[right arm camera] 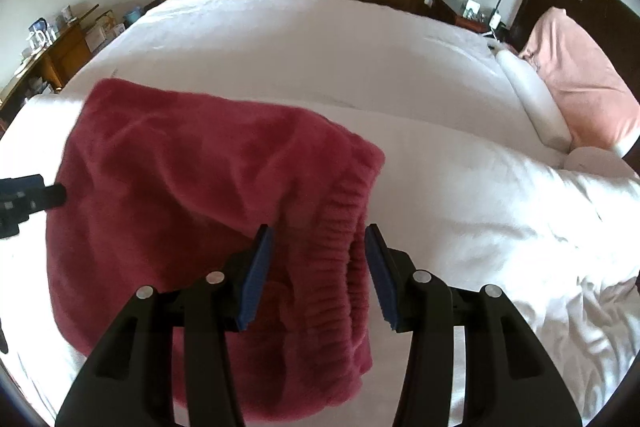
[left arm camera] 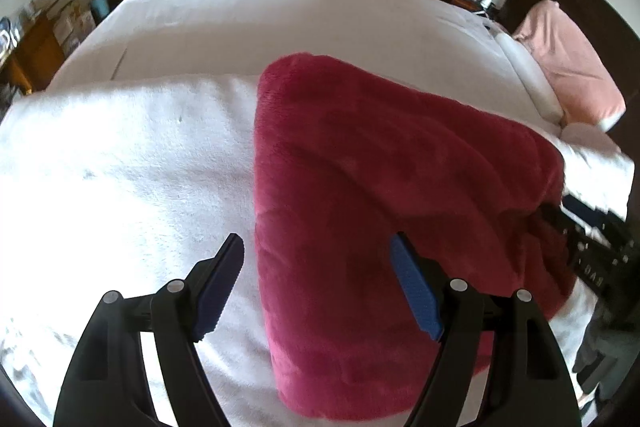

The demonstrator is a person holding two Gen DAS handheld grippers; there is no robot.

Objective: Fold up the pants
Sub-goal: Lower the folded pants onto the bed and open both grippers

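Left wrist view: your left claw [left arm camera: 318, 283] gapes above the folded fuzzy crimson pants [left arm camera: 392, 211] on the white-covered bed [left arm camera: 240, 19]; your right claw [right arm camera: 320, 277] stands parted over their waistband, gripping nothing. No writing is legible.

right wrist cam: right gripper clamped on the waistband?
No: the right gripper is open, its pads clear of the red pants lying on the bed.

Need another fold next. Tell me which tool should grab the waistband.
Right. The right tool hangs open directly over the waistband of the pants; the left tool sits open at their opposite edge.
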